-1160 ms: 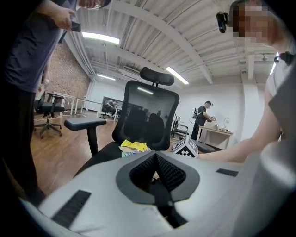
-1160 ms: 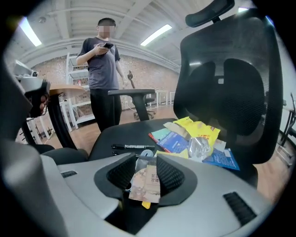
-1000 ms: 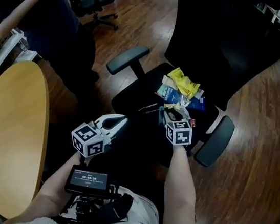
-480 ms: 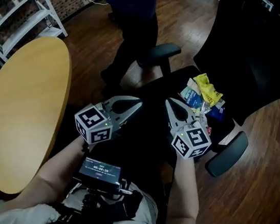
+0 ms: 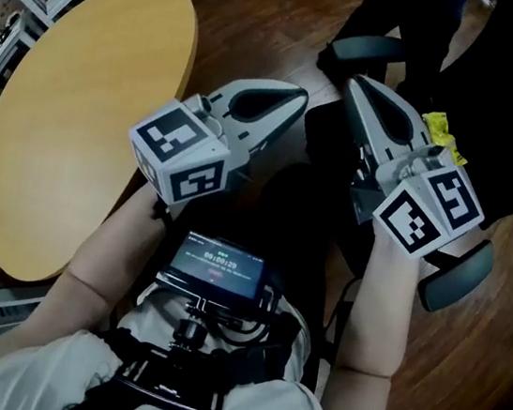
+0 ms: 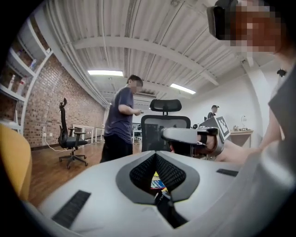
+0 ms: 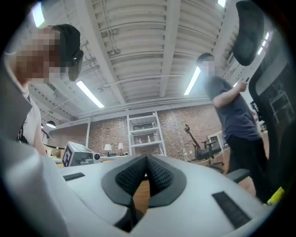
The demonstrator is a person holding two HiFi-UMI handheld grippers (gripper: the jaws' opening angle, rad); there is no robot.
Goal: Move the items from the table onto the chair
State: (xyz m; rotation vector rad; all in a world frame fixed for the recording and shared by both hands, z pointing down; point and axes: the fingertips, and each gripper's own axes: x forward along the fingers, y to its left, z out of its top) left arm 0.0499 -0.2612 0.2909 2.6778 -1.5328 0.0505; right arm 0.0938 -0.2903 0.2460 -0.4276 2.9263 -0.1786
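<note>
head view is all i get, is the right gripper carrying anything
Observer: No. The right gripper view shows the right gripper with its jaws shut and nothing between them.
Operator: and the left one
Observer: The left gripper is shut and empty too, seen in its own view.
Operator: anyone near the chair
Observer: Yes. In the left gripper view a standing person in a dark shirt appears just left of the backrest of the chair.
</note>
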